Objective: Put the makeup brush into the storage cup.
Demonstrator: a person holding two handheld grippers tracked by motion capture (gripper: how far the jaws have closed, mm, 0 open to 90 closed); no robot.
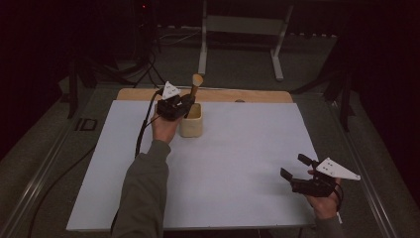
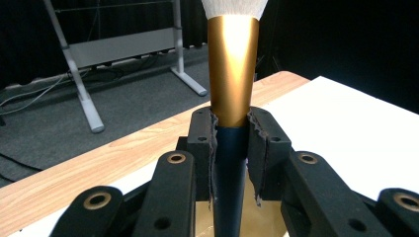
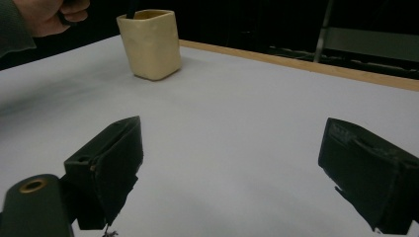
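Left gripper (image 2: 232, 143): clamped on my makeup brush (image 2: 232, 74) at the handle, upright over the cream cup (image 1: 191, 120) (for a straight drop in). Right gripper (image 3: 237, 168): agape, empty, parked well apart.

1. The left forearm, in a grey-green sleeve, reaches from the near edge toward the far left of the table
2. The left hand (image 1: 165, 128) holds the left gripper (image 1: 187, 102) at the far left, pointing right and away
3. Its jaws are clamped tight on something slim held upright
4. The right hand (image 1: 324, 201) rests at the near right corner
5. The right gripper (image 1: 293, 166) points left, jaws spread wide with nothing between them
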